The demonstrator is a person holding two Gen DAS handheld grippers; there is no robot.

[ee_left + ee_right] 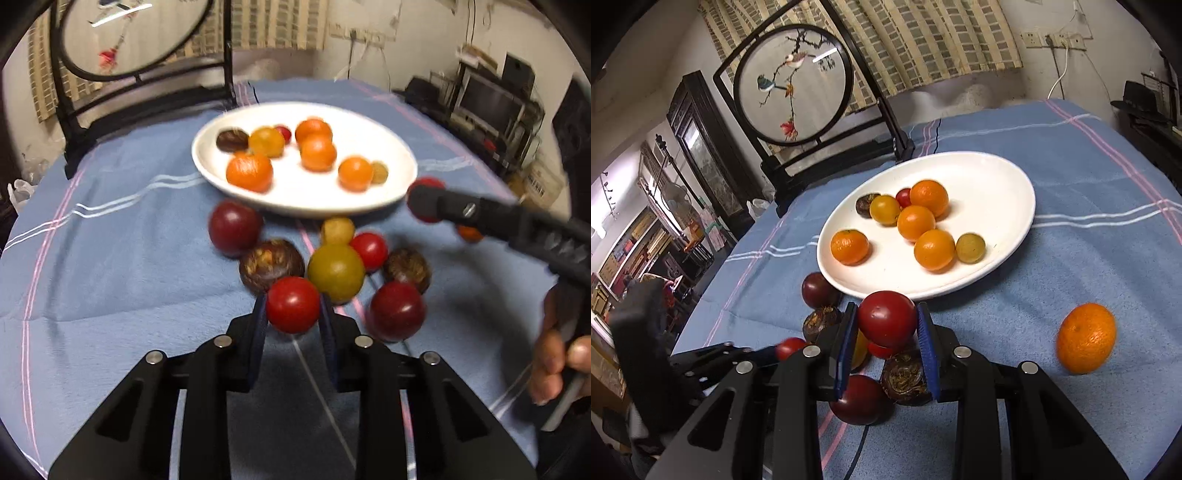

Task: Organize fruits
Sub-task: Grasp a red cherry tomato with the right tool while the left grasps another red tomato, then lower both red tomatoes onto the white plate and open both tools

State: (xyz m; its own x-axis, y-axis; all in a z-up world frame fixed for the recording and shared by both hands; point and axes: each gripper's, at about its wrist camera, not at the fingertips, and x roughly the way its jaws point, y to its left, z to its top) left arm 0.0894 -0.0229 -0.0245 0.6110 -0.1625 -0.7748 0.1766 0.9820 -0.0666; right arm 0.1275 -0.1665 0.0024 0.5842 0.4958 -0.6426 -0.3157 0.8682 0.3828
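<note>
My left gripper (293, 306) is shut on a small red tomato (293, 304), low over a cluster of loose fruit on the blue cloth: dark red plums (234, 228), brown mottled fruits (271, 264), a green-yellow fruit (336, 272). My right gripper (886, 319) is shut on a dark red plum (886, 318) just in front of the white plate (997, 173). In the left wrist view the right gripper (424, 201) comes in from the right near the white plate (369, 133). The plate holds several oranges (929, 197) and small fruits.
A single orange (1086, 338) lies on the blue striped cloth (1089, 258) at the right. A round framed bird screen (794, 86) on a black stand rises behind the plate. A person's hand (557, 354) grips the right gripper's handle.
</note>
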